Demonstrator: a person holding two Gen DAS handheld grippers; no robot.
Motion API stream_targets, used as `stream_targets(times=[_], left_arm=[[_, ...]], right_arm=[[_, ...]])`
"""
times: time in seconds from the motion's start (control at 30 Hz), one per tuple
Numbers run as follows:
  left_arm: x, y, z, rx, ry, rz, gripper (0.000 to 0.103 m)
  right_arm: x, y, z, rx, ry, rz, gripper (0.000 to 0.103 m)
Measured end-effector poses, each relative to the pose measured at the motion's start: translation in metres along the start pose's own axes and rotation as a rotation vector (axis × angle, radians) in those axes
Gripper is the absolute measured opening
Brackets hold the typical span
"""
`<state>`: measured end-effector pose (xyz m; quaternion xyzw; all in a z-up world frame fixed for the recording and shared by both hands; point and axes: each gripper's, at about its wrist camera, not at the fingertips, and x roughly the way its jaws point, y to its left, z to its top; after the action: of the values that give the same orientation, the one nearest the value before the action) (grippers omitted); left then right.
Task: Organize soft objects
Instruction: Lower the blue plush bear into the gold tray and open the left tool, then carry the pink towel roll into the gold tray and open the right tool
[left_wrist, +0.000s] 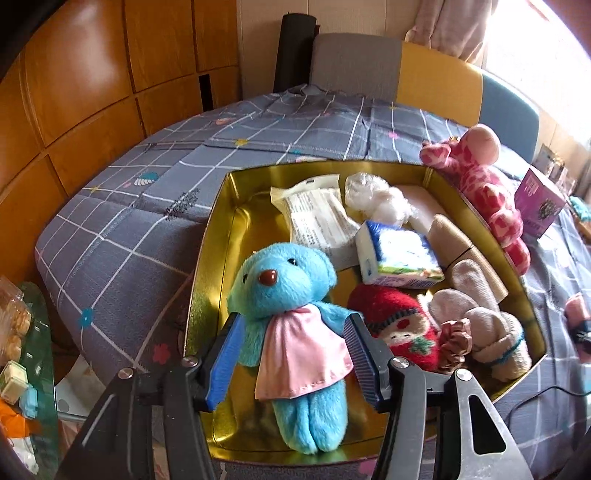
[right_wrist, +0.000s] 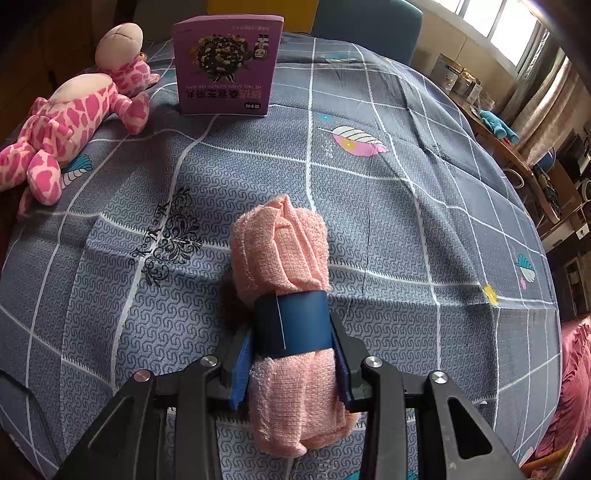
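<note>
Left gripper straddles the blue teddy at the near end of the gold tin — pads just off its sides, so partly open, looks like a drop-off. Beyond it: tissue pack, red plush, socks. Right gripper is clamped on the rolled pink towel over the tabletop; pink giraffe far left. Next, I'd say: back the left out, then bring the towel to the tin.

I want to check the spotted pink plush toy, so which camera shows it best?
The right wrist view: the pink plush toy lies whole on the bedspread beside the purple box. The left wrist view shows it only in part, behind the gold tin's far wall.
</note>
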<state>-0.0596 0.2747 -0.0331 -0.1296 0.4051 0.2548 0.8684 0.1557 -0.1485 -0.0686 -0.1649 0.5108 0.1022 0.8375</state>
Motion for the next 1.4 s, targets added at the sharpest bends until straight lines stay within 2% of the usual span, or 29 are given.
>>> stream_targets(times=[0.33, 0.63, 1.0, 1.17, 1.3, 1.4], left_arm=[[-0.031, -0.005, 0.004, -0.010, -0.070, -0.033, 0.062], [-0.051, -0.012, 0.002, -0.017, -0.101, -0.074, 0.064], [-0.059, -0.011, -0.004, -0.027, -0.100, -0.097, 0.064], [-0.058, -0.010, -0.008, -0.029, -0.089, -0.096, 0.064], [-0.058, -0.008, -0.008, -0.026, -0.092, -0.086, 0.064], [-0.060, -0.006, -0.006, -0.028, -0.104, -0.080, 0.064]], right_arm=[[-0.003, 0.001, -0.002, -0.005, -0.007, -0.014, 0.037], [-0.004, 0.003, -0.002, -0.008, -0.007, -0.037, 0.036], [-0.003, 0.007, 0.000, -0.001, 0.003, -0.068, 0.034], [-0.008, 0.005, 0.000, 0.045, -0.001, -0.023, 0.033], [-0.008, 0.011, 0.001, 0.032, -0.002, -0.036, 0.033], [-0.020, 0.011, 0.003, 0.066, -0.039, -0.023, 0.033]])
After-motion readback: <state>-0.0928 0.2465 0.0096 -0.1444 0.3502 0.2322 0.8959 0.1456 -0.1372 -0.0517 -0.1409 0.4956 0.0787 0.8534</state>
